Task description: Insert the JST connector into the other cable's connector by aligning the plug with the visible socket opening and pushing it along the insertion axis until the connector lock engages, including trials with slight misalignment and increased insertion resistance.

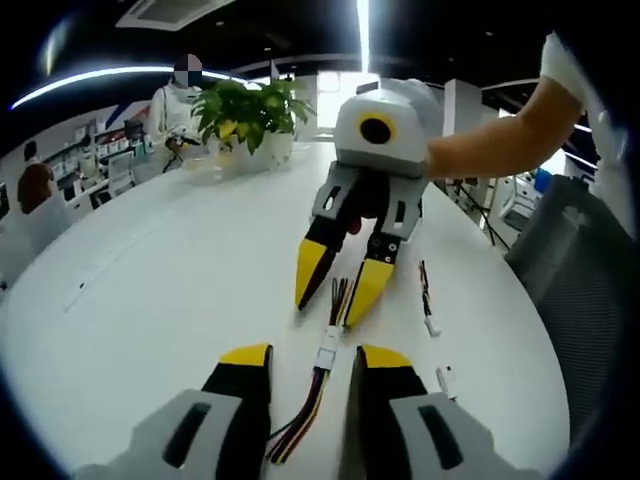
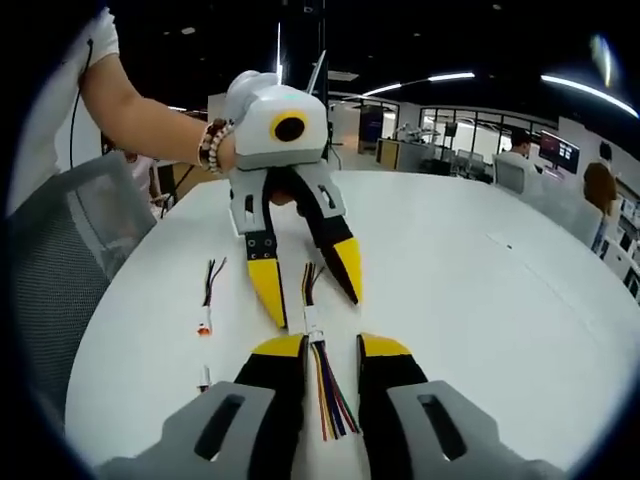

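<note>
- Seemingly the two cables are lying end to end on the white tabletop (image 1: 150,270), with the white connector (image 1: 327,350) sitting at the join; whether it is locked I cannot tell.
- Left tongs (image 1: 308,362) are standing open astride the coloured wires (image 1: 300,425), gripping nothing.
- Right tongs (image 2: 330,350) are likewise standing open over the other cable (image 2: 325,390).
- Two spare short leads (image 1: 428,300) are lying just beside them.

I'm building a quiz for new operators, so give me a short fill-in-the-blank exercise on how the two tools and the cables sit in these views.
1. Both tools, the left tool and the right tool, have jaws that stand ____.
2. The multicolour cable lies flat on the white ____.
3. The tips of each tool's jaws are coloured ____.
4. Behind the right tool in the left gripper view stands a potted ____.

Missing words: open; table; yellow; plant
</note>
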Demonstrator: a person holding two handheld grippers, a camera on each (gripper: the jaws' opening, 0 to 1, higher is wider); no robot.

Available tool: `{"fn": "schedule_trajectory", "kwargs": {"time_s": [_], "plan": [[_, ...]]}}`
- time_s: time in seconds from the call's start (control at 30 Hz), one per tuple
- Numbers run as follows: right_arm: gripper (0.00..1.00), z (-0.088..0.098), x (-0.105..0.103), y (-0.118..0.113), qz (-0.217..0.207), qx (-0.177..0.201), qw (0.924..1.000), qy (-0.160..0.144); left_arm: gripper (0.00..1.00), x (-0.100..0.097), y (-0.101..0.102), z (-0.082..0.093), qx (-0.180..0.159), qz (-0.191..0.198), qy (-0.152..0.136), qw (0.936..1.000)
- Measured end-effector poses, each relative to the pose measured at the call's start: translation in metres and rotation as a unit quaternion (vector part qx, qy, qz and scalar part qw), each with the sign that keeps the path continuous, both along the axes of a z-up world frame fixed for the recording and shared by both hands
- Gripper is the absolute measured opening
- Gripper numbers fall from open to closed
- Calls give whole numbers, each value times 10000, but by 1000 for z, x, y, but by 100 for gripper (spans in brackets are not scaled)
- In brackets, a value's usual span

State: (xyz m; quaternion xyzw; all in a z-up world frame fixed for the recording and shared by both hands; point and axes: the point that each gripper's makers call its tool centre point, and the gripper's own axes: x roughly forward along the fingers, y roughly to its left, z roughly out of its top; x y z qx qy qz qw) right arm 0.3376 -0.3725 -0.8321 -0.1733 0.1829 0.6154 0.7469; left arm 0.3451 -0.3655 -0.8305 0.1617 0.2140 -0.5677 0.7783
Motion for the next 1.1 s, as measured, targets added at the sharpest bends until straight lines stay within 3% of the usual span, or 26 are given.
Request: {"fn": "schedule_trajectory", "kwargs": {"time_s": [0.8,1.1], "plan": [[15,15,-10,-13,-50,-54,9999,-72,28,-21,2,18,-87,16,-120,9999],[16,18,-27,-15,45,-154,9999,-51,28,-35,6,23,-25,3,-113,9999]]}}
